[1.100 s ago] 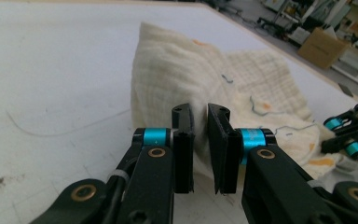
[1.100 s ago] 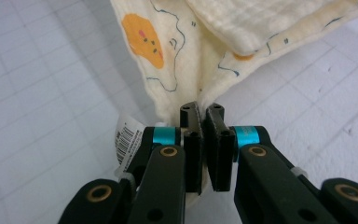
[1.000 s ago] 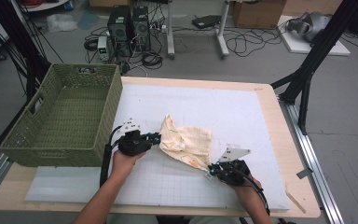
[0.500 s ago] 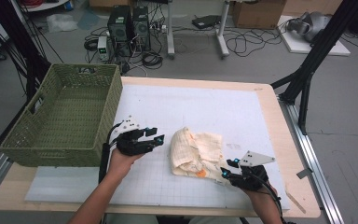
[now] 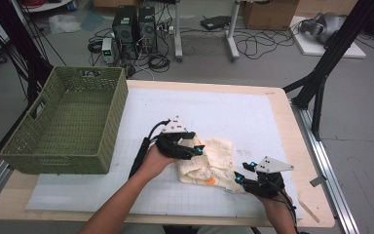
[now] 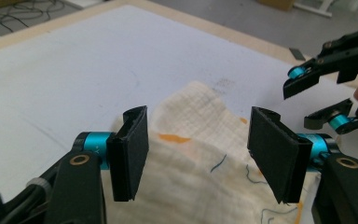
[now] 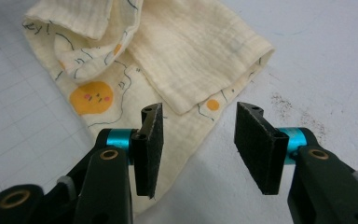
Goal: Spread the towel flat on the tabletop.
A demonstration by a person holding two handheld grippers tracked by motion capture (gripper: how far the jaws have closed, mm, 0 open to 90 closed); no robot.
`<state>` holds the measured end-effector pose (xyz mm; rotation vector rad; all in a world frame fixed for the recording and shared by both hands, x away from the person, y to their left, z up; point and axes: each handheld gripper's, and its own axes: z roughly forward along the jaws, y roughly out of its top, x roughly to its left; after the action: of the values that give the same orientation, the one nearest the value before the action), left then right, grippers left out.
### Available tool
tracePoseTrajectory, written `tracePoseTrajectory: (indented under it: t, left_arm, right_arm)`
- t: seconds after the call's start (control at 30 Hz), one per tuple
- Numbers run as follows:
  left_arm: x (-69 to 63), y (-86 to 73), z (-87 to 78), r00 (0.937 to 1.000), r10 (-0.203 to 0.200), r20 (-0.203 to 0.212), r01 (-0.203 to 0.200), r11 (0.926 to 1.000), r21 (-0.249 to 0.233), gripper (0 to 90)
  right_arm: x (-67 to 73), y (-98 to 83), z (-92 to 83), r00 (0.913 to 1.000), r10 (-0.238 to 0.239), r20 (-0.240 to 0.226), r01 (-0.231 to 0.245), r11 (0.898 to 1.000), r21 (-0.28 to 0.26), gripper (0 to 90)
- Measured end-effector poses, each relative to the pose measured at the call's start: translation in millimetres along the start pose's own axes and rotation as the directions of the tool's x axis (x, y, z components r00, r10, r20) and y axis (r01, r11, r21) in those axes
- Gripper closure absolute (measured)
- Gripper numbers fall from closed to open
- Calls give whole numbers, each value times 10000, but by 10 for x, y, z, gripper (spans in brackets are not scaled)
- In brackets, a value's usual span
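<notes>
A cream muslin cloth [image 5: 209, 161] with orange and blue prints lies folded over itself on the white mat [image 5: 224, 112]. My left gripper [image 5: 198, 148] hovers over the cloth's left edge, open, with the cloth [image 6: 205, 177] below its jaws. My right gripper [image 5: 241, 173] stands open just off the cloth's right lower corner; the cloth [image 7: 168, 60] spreads ahead of its jaws, one edge under the left pad [image 7: 151, 144]. The right gripper [image 6: 317, 98] also appears far off in the left gripper view. Nothing is held.
A green woven basket [image 5: 97, 146] stands empty at the table's left. The wooden table edge [image 5: 311, 195] runs close to the right gripper. Beyond the table are computer towers [image 5: 134, 24], cables and black frame legs.
The cloth was stretched between both grippers a second ago; both let go and it now lies folded. The left gripper moved right over the cloth. The right gripper drew back and opened.
</notes>
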<state>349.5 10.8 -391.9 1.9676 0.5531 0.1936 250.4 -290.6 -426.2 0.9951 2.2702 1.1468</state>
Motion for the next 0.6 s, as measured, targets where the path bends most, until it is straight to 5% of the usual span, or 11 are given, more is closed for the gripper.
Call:
tracePoseTrajectory:
  t: [0.1,0.2,0.3,0.37,0.43,0.5,0.6]
  left_arm:
    - [-54,-12,173,9996,271,-98,-264,9974,675,377]
    - [-108,-57,273,9976,690,-75,-672,9872,1448,353]
    - [-128,-81,324,9964,849,-90,-821,9817,1717,367]
    - [-122,-107,349,9952,981,13,-963,9744,2033,449]
    - [-126,-154,384,9899,1393,-256,-1277,9560,2641,564]
    - [-109,-199,404,9907,1340,-235,-1210,9471,2973,717]
    - [-71,-210,361,9954,923,-242,-827,9616,2618,798]
  right_arm:
    - [-5,-7,-10,10000,20,22,-20,10000,-34,510]
    - [-6,-13,-19,10000,73,50,-73,10000,-61,509]
    - [3,-16,-23,10000,73,30,-73,10000,-44,509]
    - [-1,-18,-17,10000,71,37,-71,10000,-42,509]
    - [-1,-16,-9,10000,72,18,-72,10000,-17,508]
    - [12,-11,4,10000,97,-15,-97,9999,43,509]
    - [22,-10,21,10000,23,-42,-23,10000,83,508]
